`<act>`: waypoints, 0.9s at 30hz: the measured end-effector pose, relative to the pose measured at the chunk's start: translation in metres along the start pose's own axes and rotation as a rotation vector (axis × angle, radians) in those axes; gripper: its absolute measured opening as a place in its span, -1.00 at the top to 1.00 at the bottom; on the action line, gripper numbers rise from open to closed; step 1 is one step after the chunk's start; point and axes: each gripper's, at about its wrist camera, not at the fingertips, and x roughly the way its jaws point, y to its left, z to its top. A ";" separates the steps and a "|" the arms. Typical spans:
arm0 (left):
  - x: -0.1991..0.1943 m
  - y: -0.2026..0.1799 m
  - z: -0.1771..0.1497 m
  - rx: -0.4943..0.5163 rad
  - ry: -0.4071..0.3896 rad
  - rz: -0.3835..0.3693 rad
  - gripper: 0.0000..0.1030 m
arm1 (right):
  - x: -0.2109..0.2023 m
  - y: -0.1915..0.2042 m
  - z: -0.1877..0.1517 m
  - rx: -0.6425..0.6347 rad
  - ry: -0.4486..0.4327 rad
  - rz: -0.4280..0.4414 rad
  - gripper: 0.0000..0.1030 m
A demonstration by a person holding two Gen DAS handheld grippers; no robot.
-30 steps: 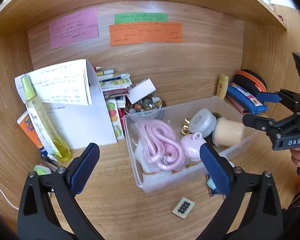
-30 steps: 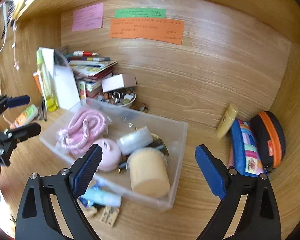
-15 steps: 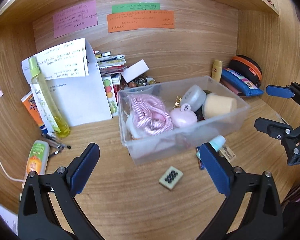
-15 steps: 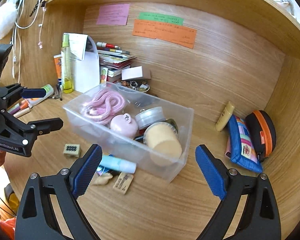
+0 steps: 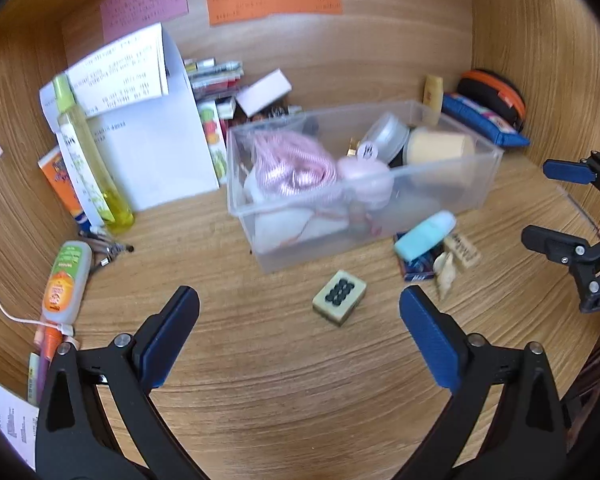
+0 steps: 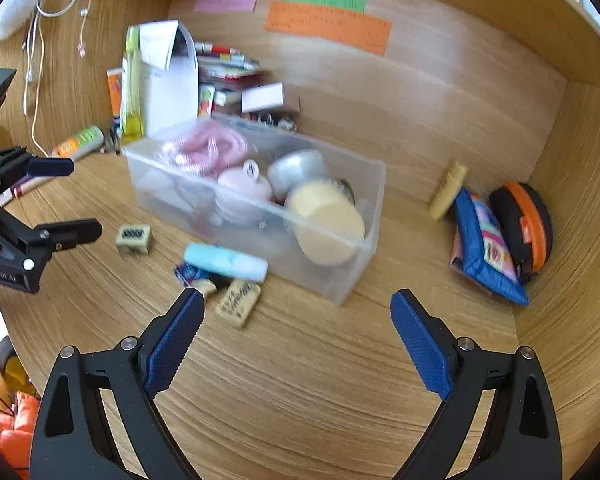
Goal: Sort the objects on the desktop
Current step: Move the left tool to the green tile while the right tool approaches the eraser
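Left gripper [image 5: 299,322] and right gripper [image 6: 297,326] fingers spread wide, empty, above wooden counter [image 5: 284,380], clear plastic bin [image 5: 380,216] beyond, small cream dotted tile [image 5: 339,297] near it.

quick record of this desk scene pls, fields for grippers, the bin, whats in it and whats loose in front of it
left gripper: open, empty, above the desk
right gripper: open, empty
bin: clear plastic box on the wooden desk
in bin: pink coiled cord, pink round case, beige cylinder, clear lidded jar
loose in front: mahjong tile, light blue tube, printed wooden block
right corner: blue pencil case, black and orange pouch
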 end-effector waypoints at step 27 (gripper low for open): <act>0.052 -0.009 -0.001 0.040 0.127 -0.029 -0.97 | 0.062 0.019 0.006 -0.069 0.156 0.092 -0.33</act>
